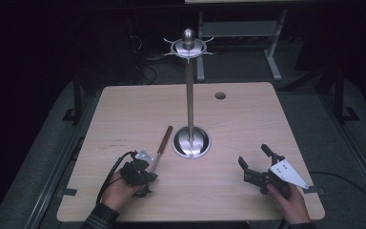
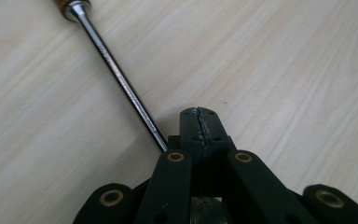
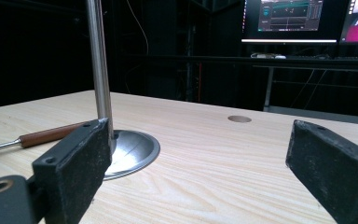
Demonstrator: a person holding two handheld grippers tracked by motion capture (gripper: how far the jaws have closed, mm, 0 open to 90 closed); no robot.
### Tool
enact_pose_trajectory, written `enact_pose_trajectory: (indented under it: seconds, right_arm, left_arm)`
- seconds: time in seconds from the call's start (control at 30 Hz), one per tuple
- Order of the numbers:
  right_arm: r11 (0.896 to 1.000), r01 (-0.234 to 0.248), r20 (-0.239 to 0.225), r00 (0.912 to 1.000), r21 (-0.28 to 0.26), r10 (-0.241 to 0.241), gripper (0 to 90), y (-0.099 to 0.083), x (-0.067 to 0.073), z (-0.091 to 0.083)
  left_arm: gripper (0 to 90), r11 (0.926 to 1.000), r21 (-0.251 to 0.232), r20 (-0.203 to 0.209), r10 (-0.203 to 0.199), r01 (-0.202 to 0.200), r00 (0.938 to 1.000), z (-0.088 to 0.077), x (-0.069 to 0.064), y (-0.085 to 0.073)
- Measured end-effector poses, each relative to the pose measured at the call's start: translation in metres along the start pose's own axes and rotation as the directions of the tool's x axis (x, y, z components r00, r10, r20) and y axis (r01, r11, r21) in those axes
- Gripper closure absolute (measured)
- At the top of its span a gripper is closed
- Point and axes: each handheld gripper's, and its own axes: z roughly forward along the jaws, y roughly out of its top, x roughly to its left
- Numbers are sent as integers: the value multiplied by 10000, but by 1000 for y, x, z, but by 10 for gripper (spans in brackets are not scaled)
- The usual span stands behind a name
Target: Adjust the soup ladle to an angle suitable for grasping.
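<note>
A utensil with a brown wooden handle point(image 1: 166, 137) and a thin metal shaft point(image 2: 121, 79) lies flat on the table, left of a steel stand. The stand has a round base point(image 1: 191, 141), a tall pole point(image 1: 189, 95) and a hooked crown point(image 1: 188, 46). My left gripper point(image 1: 149, 164) is shut over the shaft's near end. In the left gripper view the jaws are pressed together point(image 2: 200, 123) and the shaft slips under their left side. Whether they pinch it is hidden. My right gripper point(image 1: 253, 155) is held wide open above the table, right of the base, with nothing between its fingers point(image 3: 74, 154).
The wooden table point(image 1: 248, 114) has a round cable hole point(image 1: 220, 95) at the back right. Beyond the far edge are dark floor, desk legs and lit monitors point(image 3: 289, 16). The stand's pole point(image 3: 98, 60) and base point(image 3: 135, 149) rise just ahead of my right gripper's left finger.
</note>
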Motion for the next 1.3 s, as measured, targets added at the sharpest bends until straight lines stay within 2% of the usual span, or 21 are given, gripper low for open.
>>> enact_pose_trajectory:
  seconds: [0.13, 0.2, 0.23, 0.27, 0.3, 0.4, 0.43, 0.67, 0.7, 0.8, 0.97, 1.03, 1.3]
  right_arm:
    - [10000, -18, 1, 10000, 9, 18, 63, 0, 0, 0]
    - [10000, -19, 1, 10000, 11, 19, 63, 0, 0, 0]
    - [10000, -15, 1, 10000, 8, 15, 63, 0, 0, 0]
    - [10000, -28, 3, 10000, 16, 28, 63, 0, 0, 0]
    - [10000, -33, 2, 10000, 17, 33, 63, 0, 0, 0]
    - [10000, -33, 1, 10000, 17, 33, 63, 0, 0, 0]
    - [10000, -36, -1, 10000, 17, 36, 63, 0, 0, 0]
    - [10000, -33, 0, 10000, 18, 33, 63, 0, 0, 0]
    - [10000, -33, 0, 10000, 18, 33, 63, 0, 0, 0]
    - [10000, -35, 1, 10000, 19, 35, 63, 0, 0, 0]
    - [10000, 3, -3, 10000, 2, -3, 63, 0, 0, 0]
    - [10000, 19, -22, 10000, -12, -19, 63, 0, 0, 0]
    - [10000, 2, -16, 10000, 4, -2, 63, 0, 1, -1]
  left_arm:
    - [900, 9998, 187, -456, -37, 46, 9990, -4, 7, -2]
    - [899, 9998, 169, -557, -121, 130, 9984, -4, 8, -3]
    - [899, 9998, 131, -754, -167, 178, 9970, -5, 10, -4]
    - [900, 9998, 131, -754, -167, 178, 9970, -5, 10, -4]
    - [899, 9997, 207, -934, -81, 101, 9956, -8, 14, -5]
    - [900, 9998, 115, -1062, -177, 190, 9942, -10, 17, -6]
    - [900, 9994, 40, -1133, -338, 345, 9930, -12, 19, -7]
    - [899, 9992, 26, -1437, -392, 400, 9888, -17, 28, -10]
    - [899, 9984, -102, -1493, -571, 562, 9871, -17, 28, -11]
    - [899, 9980, -100, -1755, -630, 622, 9825, -20, 34, -13]
    - [900, 9975, -96, -1935, -707, 701, 9786, -24, 42, -16]
    - [900, 9967, -231, -2155, -814, 782, 9731, -28, 47, -18]
    - [899, 9941, -333, -2309, -1085, 1036, 9669, -32, 55, -22]
